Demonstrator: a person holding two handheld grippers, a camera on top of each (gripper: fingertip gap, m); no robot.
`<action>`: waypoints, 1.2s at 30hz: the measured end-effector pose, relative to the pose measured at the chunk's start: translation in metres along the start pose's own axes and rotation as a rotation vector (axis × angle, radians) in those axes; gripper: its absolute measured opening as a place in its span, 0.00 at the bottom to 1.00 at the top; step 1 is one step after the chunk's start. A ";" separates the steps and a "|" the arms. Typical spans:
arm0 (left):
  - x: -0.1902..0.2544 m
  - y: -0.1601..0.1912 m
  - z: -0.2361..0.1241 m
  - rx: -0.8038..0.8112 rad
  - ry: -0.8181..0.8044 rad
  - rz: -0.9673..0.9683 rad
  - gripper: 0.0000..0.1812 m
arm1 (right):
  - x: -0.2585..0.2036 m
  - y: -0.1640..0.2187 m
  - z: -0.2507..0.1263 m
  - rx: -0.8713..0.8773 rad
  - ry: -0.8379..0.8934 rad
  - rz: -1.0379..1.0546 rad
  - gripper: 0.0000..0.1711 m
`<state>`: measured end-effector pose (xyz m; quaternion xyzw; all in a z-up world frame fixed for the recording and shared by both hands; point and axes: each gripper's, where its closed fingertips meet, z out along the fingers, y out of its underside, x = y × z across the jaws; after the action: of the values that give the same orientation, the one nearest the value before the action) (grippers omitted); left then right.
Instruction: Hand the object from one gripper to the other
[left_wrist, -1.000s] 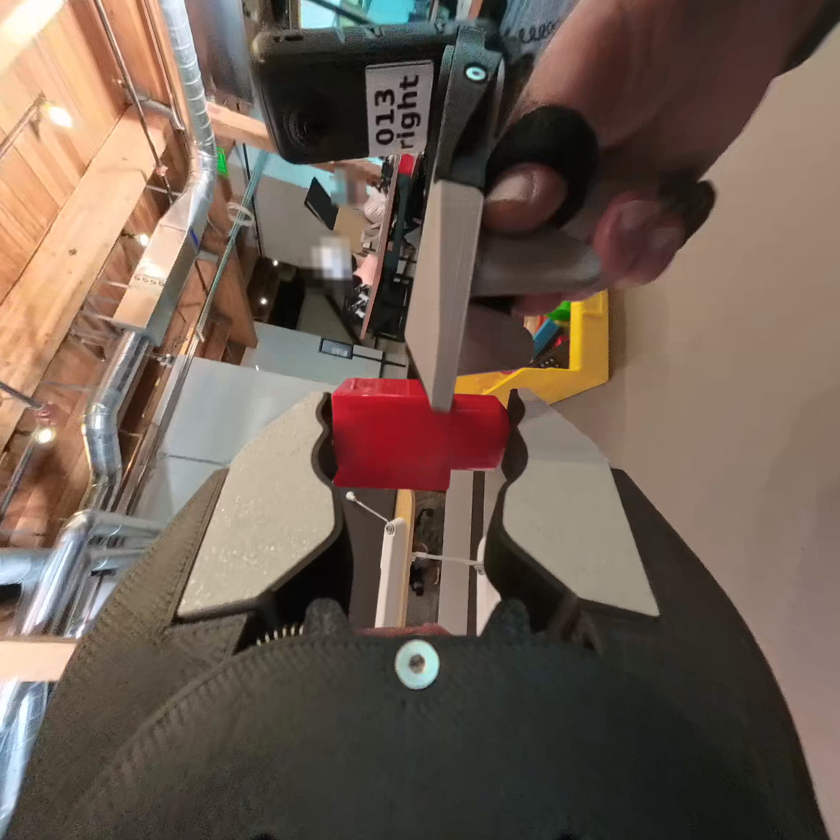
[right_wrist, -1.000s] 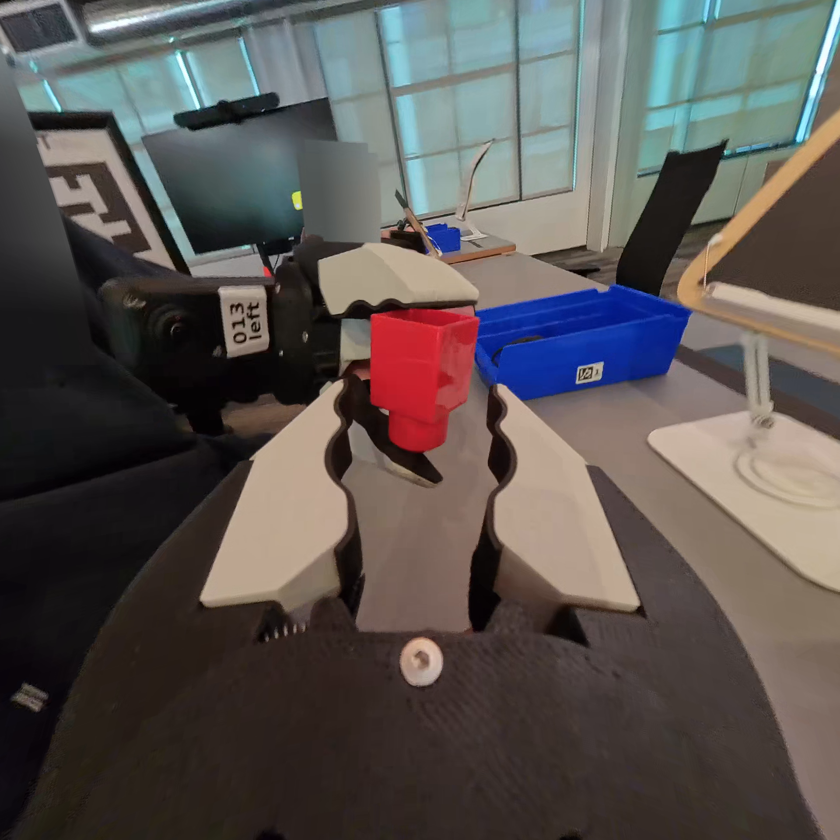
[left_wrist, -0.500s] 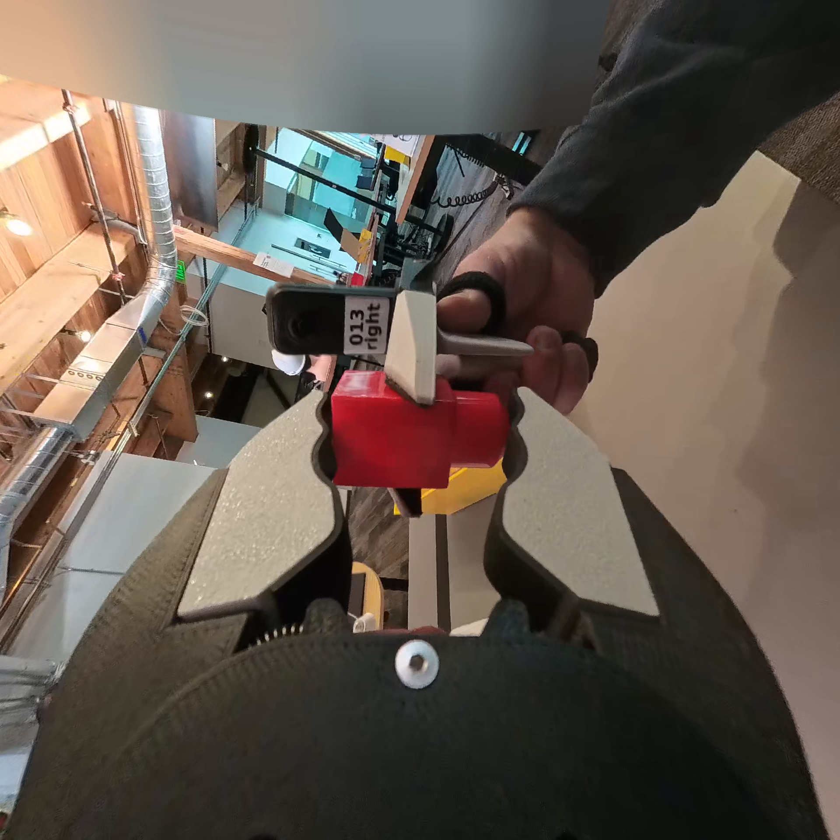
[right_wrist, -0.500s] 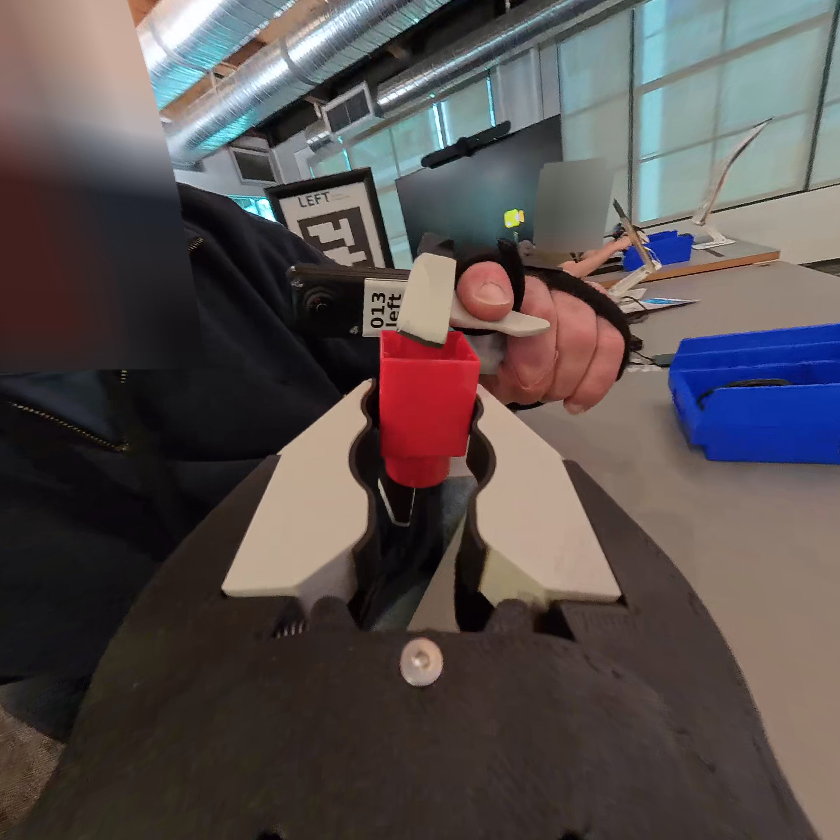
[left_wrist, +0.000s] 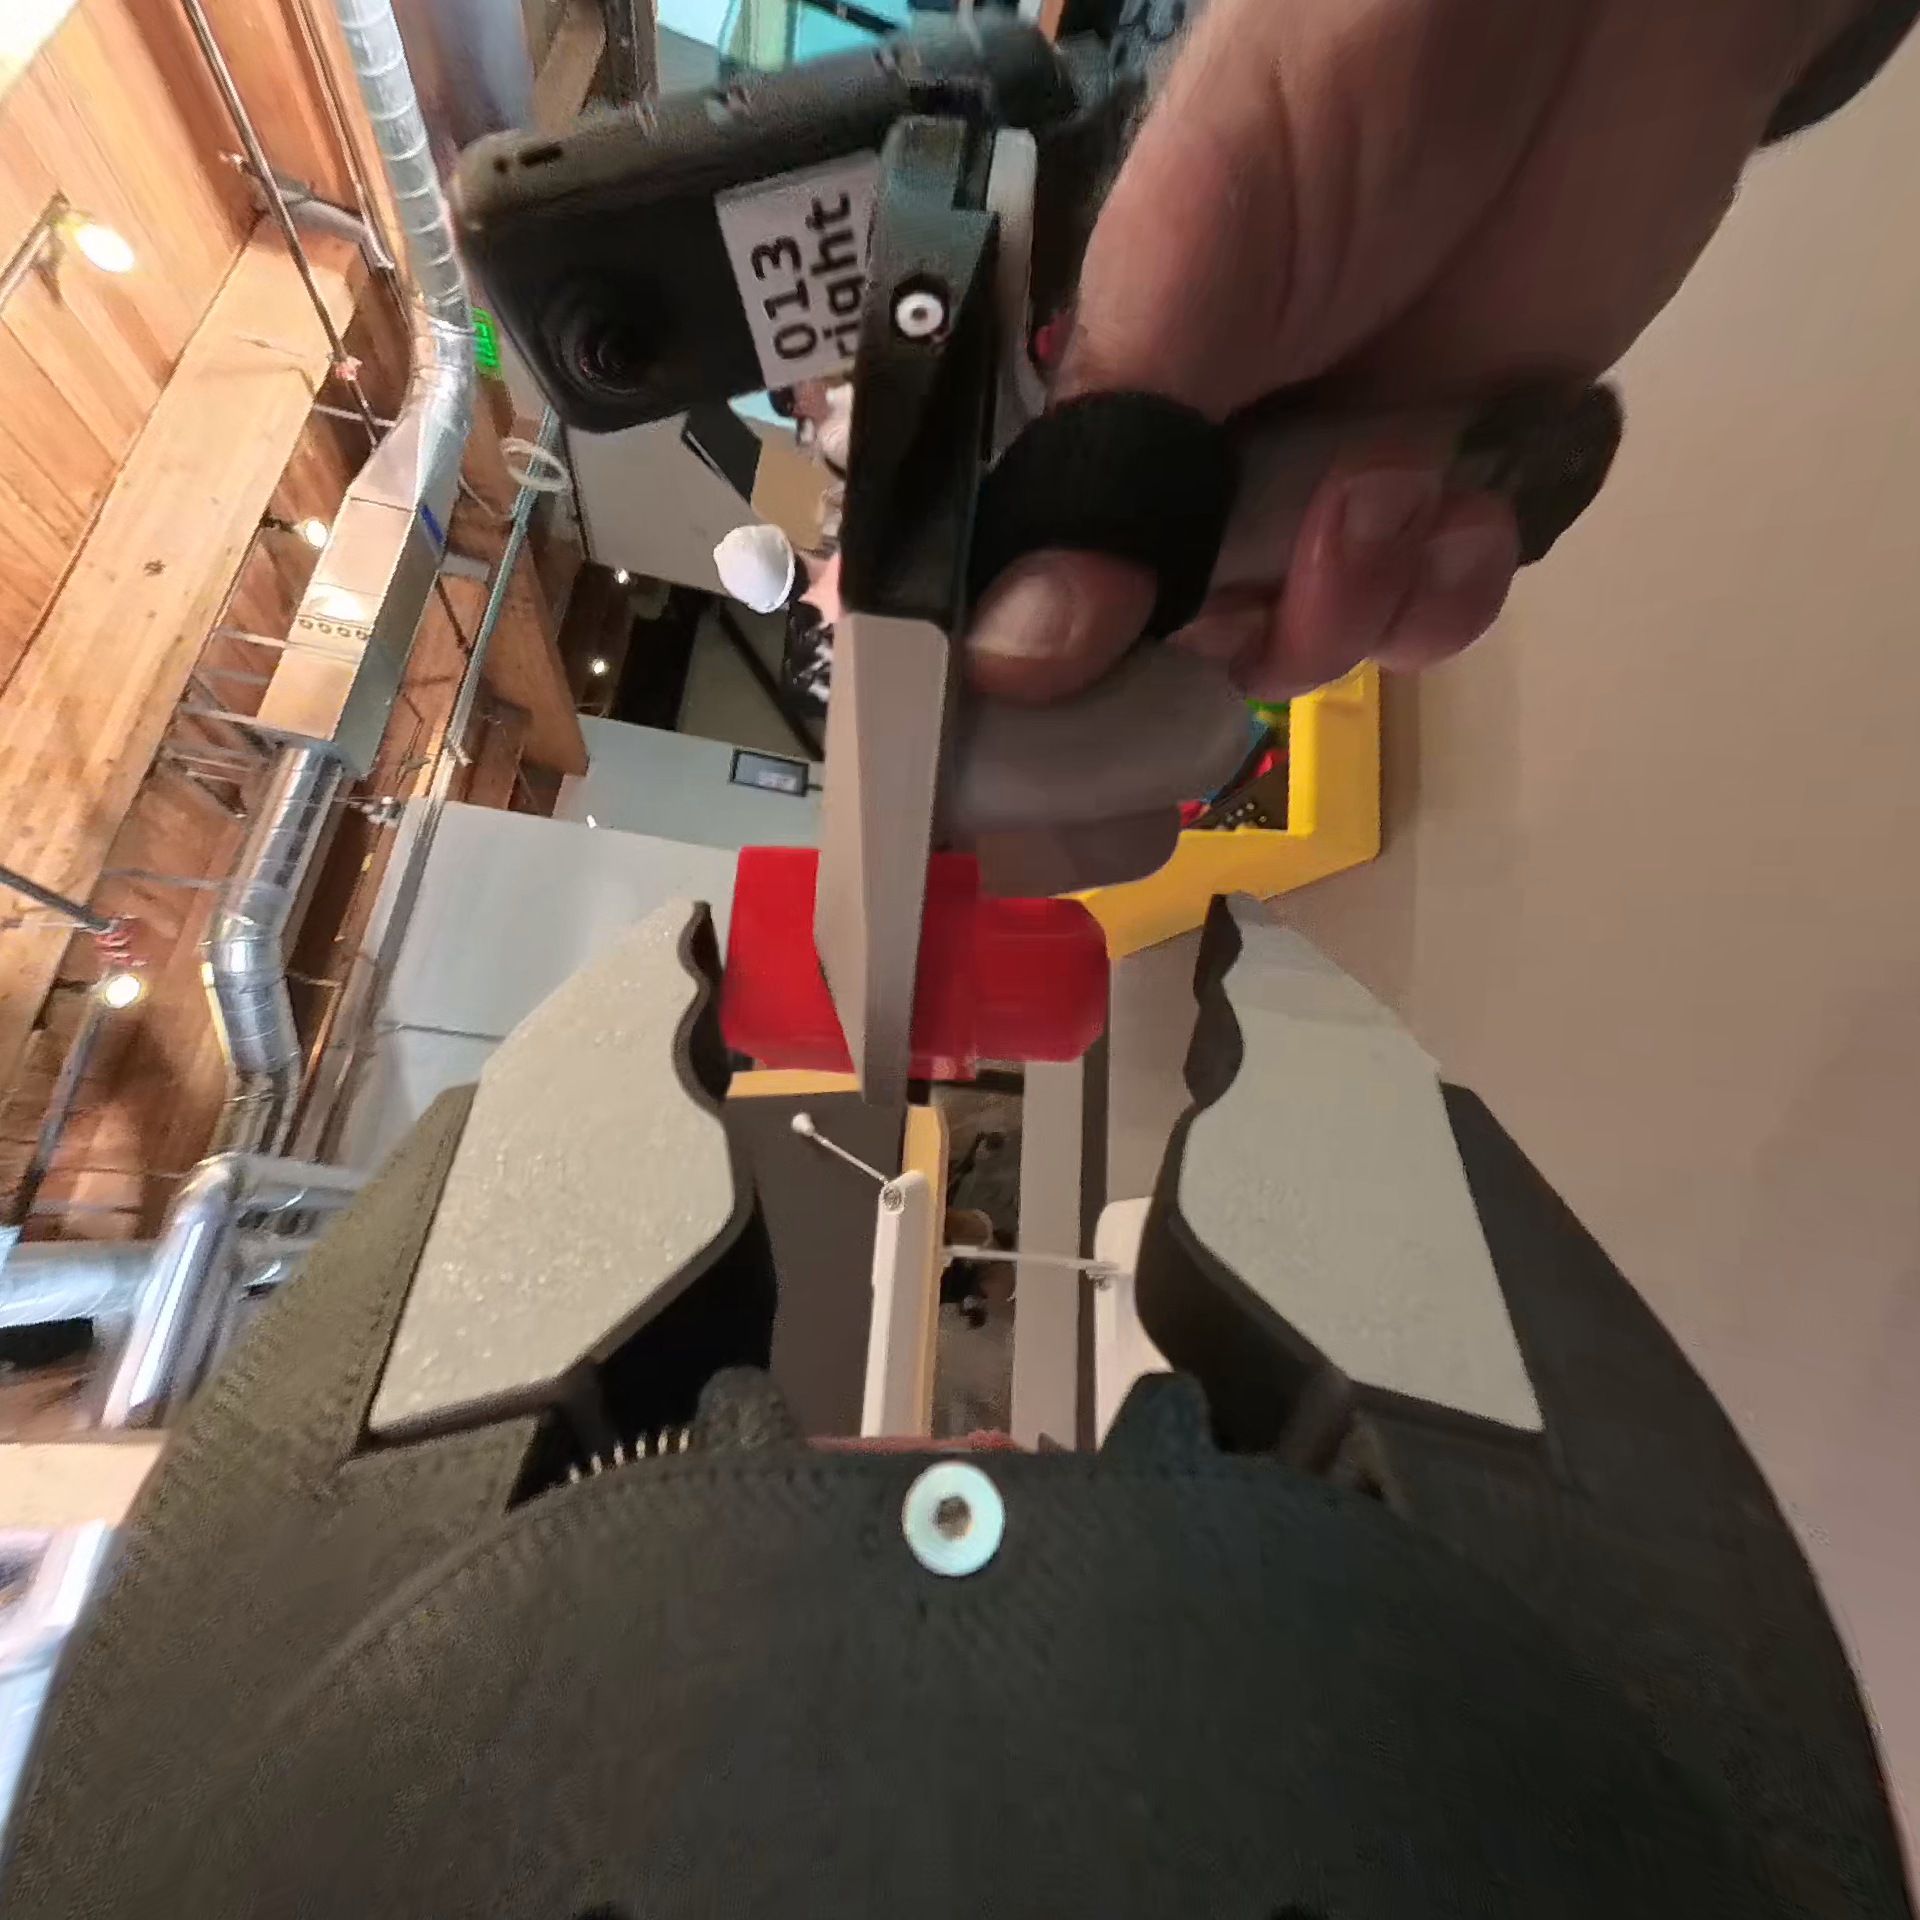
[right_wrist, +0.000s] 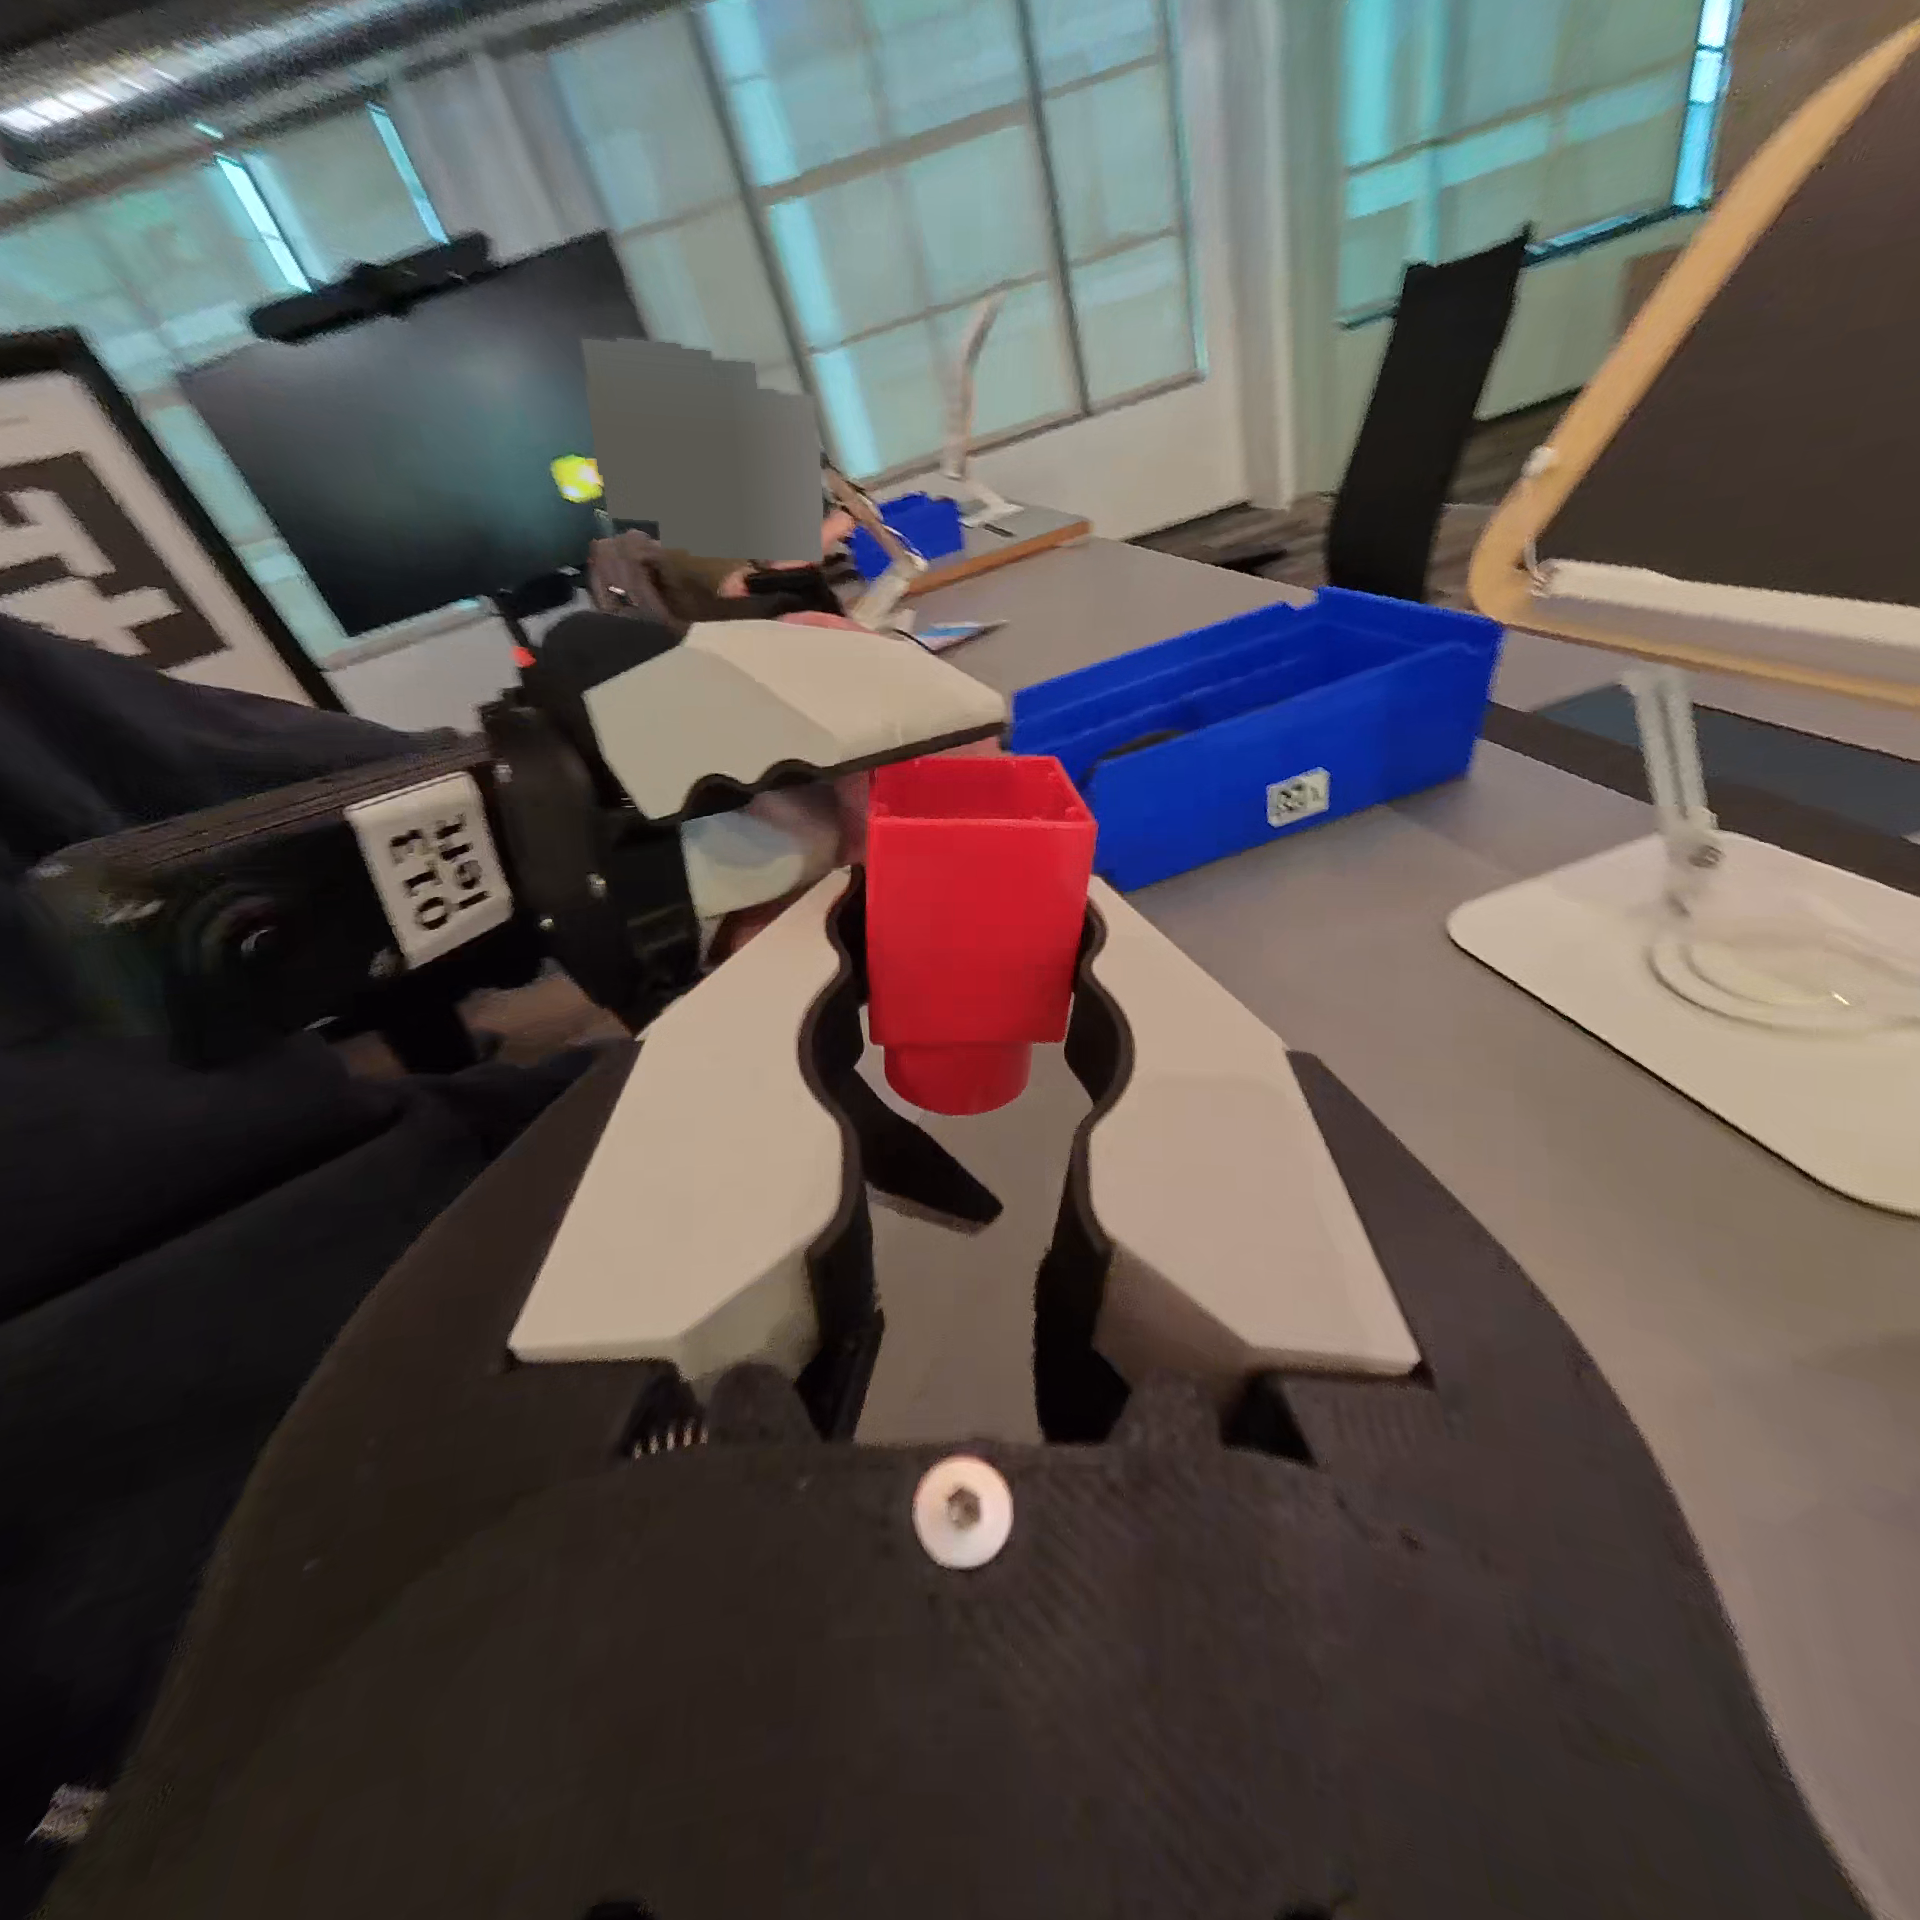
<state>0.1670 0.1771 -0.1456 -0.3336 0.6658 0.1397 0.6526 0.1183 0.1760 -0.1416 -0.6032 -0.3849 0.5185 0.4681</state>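
Grey worktop (right_wrist: 1558, 1299), blue bin (right_wrist: 1247, 769) behind. My right gripper (right_wrist: 966, 977) clamps red plastic cup (right_wrist: 971, 914) by flat square sides, midair. My left gripper (left_wrist: 956, 997) spread wide, cup between fingers, released. Light, stiff, slick; square body safest hold, round stub poorer.

Each gripper is built from a ribbed black printed body fitted with a silver screw at centre, and two pale grey fingers (right_wrist: 727, 1174) edged with wavy black pads. A white label is carried beside the camera housing. Black finger straps and a dark sleeve (right_wrist: 208, 748) are worn.
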 end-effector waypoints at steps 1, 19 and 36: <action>0.000 0.001 0.001 -0.014 -0.009 0.017 0.46 | 0.003 0.004 0.001 -0.017 0.042 -0.008 0.20; -0.001 -0.001 -0.006 0.083 0.040 -0.160 0.41 | -0.019 0.007 -0.012 -0.037 -0.223 0.033 0.29; -0.010 -0.007 -0.009 0.172 0.043 -0.171 0.41 | -0.028 0.018 -0.006 -0.022 -0.359 0.138 0.15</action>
<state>0.1636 0.1695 -0.1330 -0.3350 0.6583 0.0189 0.6739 0.1187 0.1440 -0.1512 -0.5312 -0.4257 0.6443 0.3485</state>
